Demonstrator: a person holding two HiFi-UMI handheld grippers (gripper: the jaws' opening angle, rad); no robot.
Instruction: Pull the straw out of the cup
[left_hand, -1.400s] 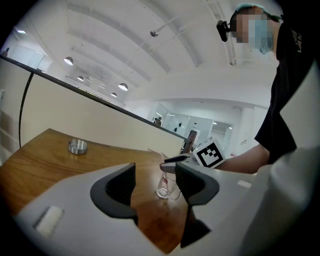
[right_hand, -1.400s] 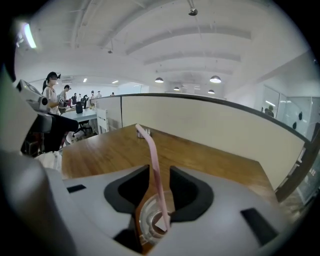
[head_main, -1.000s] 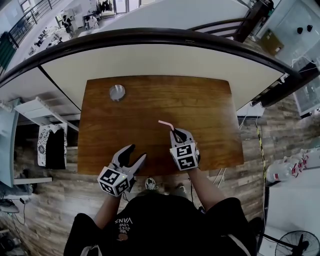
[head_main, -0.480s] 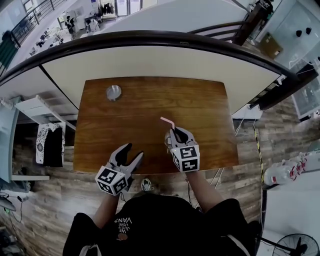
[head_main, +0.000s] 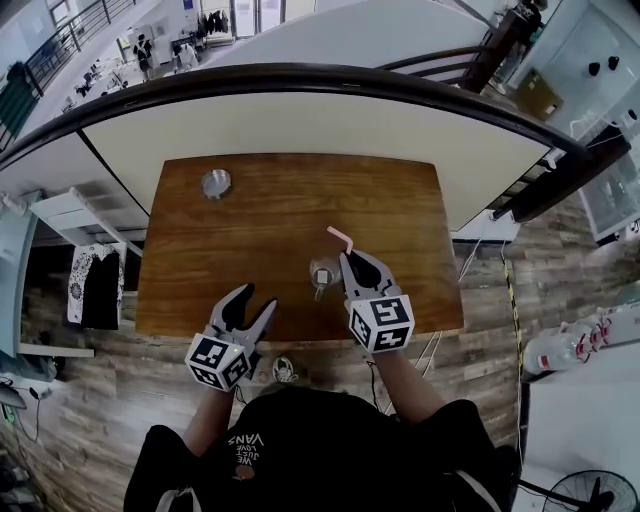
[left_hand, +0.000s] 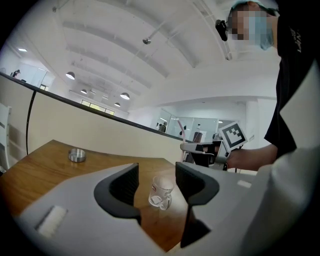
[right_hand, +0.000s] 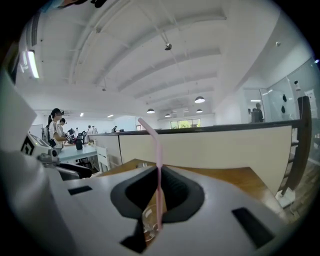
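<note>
A clear glass cup (head_main: 322, 275) with a handle stands on the wooden table (head_main: 280, 215), near its front edge. My right gripper (head_main: 350, 260) is just right of and above the cup, shut on a pink bendy straw (head_main: 340, 238). In the right gripper view the straw (right_hand: 158, 150) stands upright between the shut jaws, and its lower end hangs over the cup (right_hand: 149, 220). Whether the tip is still inside, I cannot tell. My left gripper (head_main: 253, 302) hovers open at the front edge, left of the cup (left_hand: 161, 192), holding nothing.
A small round metal dish (head_main: 215, 183) sits at the table's far left corner. A curved counter with a dark rail (head_main: 320, 80) runs behind the table. People work at desks in the distance (right_hand: 57, 130).
My right gripper has risen with the straw, and the cup has come into sight to its left. My left gripper has drifted back and to the left, still open.
</note>
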